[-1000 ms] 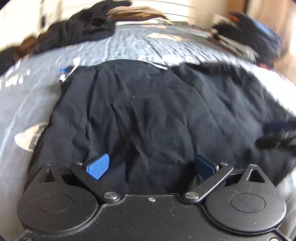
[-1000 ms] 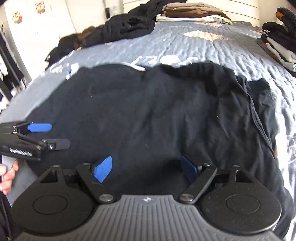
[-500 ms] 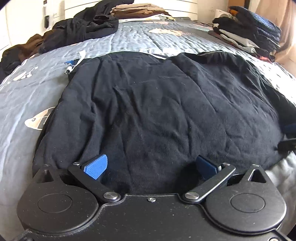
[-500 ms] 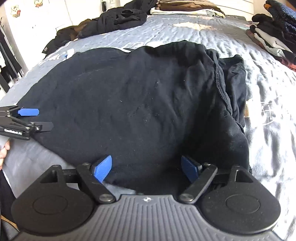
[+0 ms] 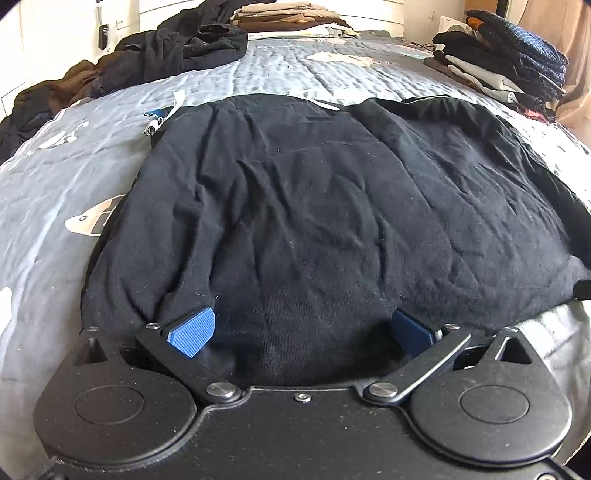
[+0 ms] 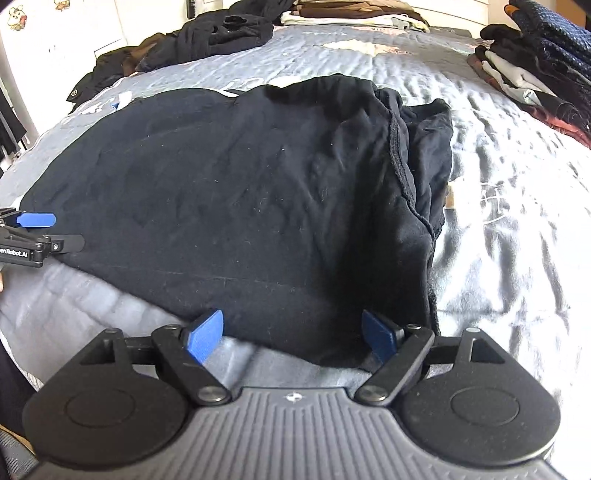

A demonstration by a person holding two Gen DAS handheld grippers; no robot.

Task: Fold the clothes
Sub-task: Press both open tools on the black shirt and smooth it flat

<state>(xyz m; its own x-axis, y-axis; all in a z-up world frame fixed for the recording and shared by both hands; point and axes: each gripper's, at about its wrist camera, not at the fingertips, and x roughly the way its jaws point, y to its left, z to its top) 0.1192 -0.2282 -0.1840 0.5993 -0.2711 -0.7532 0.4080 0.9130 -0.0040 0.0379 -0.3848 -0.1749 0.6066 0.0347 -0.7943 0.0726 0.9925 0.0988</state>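
Now both wide-open hand-held grippers (image 5: 301,334) (image 6: 293,334) sit nearer the black shirt's (image 6: 240,192) hem.

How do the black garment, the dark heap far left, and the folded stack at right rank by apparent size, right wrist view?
1. black garment
2. dark heap
3. folded stack
The last two look similar; both are far and partly cropped.

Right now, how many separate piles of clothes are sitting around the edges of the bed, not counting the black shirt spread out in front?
3: a loose dark heap at the far left, a folded stack at the far middle, and a folded stack along the right edge. More may lie out of view.
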